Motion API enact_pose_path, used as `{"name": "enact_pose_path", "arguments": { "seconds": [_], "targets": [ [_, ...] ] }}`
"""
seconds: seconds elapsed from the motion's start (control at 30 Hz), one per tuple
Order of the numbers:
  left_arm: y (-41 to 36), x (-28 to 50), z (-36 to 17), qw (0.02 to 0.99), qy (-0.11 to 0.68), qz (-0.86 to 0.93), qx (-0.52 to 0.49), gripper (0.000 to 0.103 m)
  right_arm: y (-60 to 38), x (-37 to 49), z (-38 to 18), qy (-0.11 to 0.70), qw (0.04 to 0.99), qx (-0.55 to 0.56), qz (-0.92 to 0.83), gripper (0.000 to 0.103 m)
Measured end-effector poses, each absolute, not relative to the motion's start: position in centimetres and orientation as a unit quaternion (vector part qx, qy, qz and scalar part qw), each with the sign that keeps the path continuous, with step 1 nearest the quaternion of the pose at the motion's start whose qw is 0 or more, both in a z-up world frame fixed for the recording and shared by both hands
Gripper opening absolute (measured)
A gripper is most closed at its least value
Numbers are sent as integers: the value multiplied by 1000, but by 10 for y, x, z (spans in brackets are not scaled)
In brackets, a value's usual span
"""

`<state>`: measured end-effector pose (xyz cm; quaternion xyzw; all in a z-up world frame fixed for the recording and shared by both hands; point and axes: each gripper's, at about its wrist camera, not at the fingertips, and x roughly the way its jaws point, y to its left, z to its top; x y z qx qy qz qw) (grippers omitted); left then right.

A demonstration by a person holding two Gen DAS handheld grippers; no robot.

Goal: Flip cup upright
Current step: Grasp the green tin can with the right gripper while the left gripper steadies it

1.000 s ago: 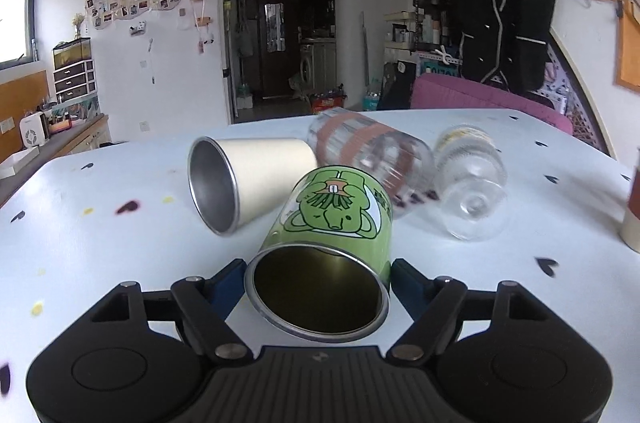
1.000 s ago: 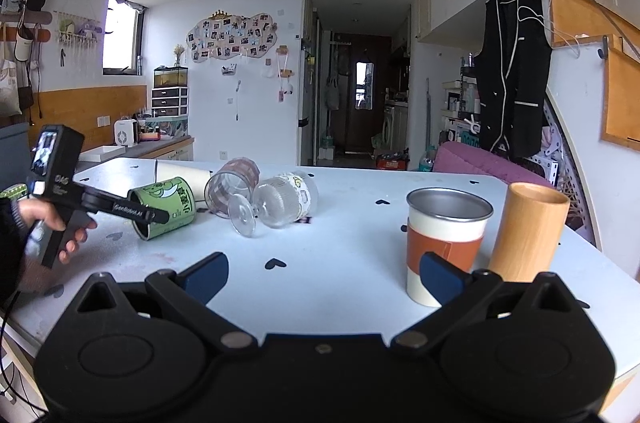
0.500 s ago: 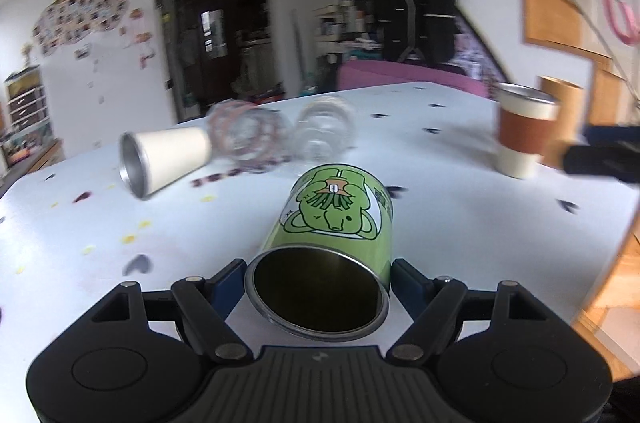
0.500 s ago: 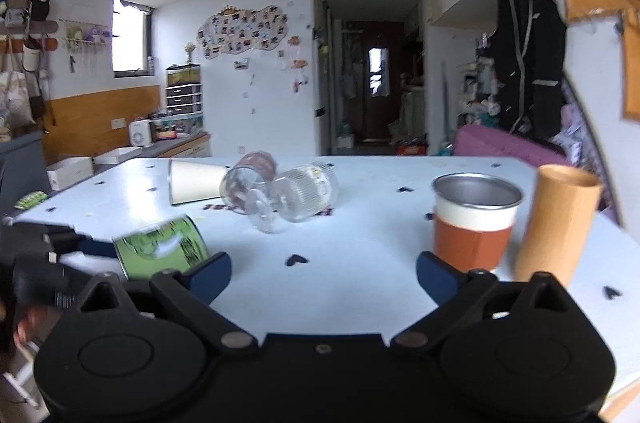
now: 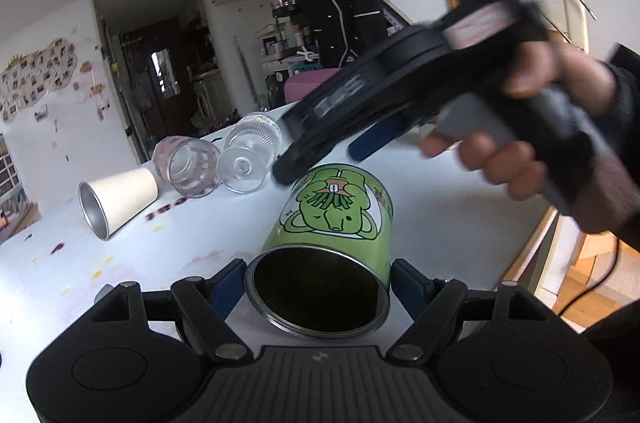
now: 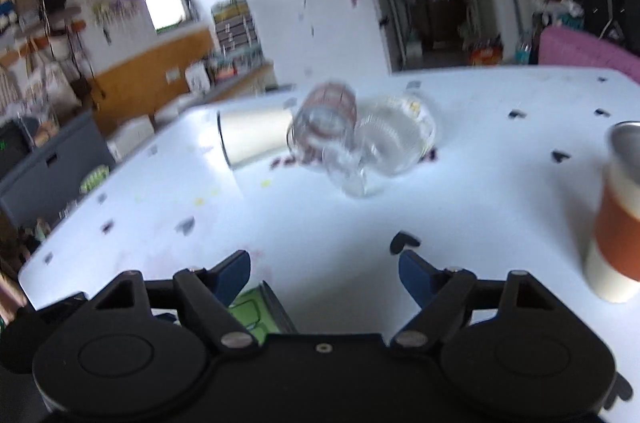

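Right gripper (image 5: pixel 320 159) is swinging in, fingers spread, over the green cup (image 5: pixel 332 247) — left gripper (image 5: pixel 318 287) is clamping it, not yet upright.

Far left of the white table (image 6: pixel 480 191), three toppled cups (image 6: pixel 320 127) lie clustered, touching. An upright sleeved cup (image 6: pixel 616 223) stands right. Bare surface between them lies unobstructed.

Table (image 6: pixel 480 183): white, dark specks.
Cream cup (image 6: pixel 256 137): on its side, 10 o'clock.
Orange-banded cup (image 6: pixel 618 223): upright, 3 o'clock.
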<state>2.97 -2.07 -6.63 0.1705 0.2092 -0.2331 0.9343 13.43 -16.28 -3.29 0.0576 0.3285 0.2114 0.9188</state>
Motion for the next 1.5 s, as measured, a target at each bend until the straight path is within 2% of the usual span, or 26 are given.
{"name": "enact_pose_path", "arguments": {
  "seconds": [0.07, 0.2, 0.93, 1.13, 1.27, 1.5],
  "targets": [
    [-19, 28, -67, 933, 208, -238, 172, 81, -158, 140, -37, 345, 912, 47, 216, 82],
    [-14, 30, -71, 937, 206, -224, 170, 93, -165, 135, -32, 352, 913, 24, 205, 82],
    [32, 44, -64, 964, 217, -137, 73, 94, -217, 84, -48, 377, 897, 88, 213, 82],
    [44, 33, -48, 970, 196, -138, 26, 94, -222, 82, -43, 371, 899, 104, 208, 82],
    [41, 25, -32, 966, 195, -171, -23, 96, -227, 87, -33, 358, 901, 131, 209, 82],
    [12, 32, -39, 955, 235, -177, -37, 95, -224, 104, -26, 367, 873, 203, 248, 83]
  ]
}}
